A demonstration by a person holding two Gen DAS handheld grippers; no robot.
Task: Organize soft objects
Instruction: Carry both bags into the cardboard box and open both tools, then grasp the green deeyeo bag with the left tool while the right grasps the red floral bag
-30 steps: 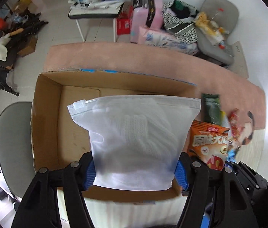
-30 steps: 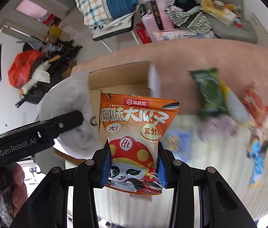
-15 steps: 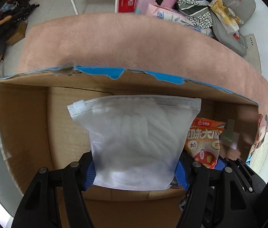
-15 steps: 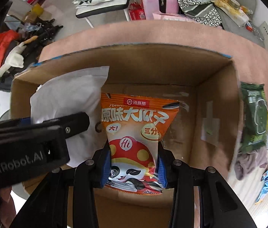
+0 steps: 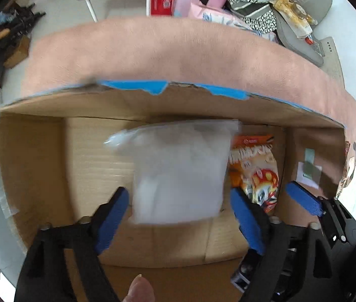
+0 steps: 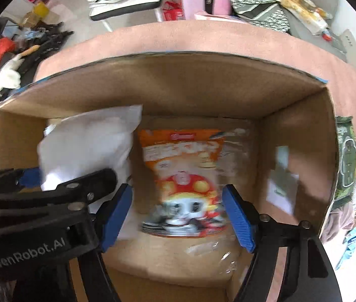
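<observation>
left wrist view: left claw (image 5: 179,210) opening, blue pads clear of the white zip bag (image 5: 180,168) between them, inside the cardboard box (image 5: 31,156).
right wrist view: right claw (image 6: 178,212) opening around the blurred orange snack bag (image 6: 185,176), not pressing it, same box (image 6: 203,88).

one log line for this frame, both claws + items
left claw: opening, white bag released | right claw: opening, orange snack packet released | both inside cardboard box
</observation>
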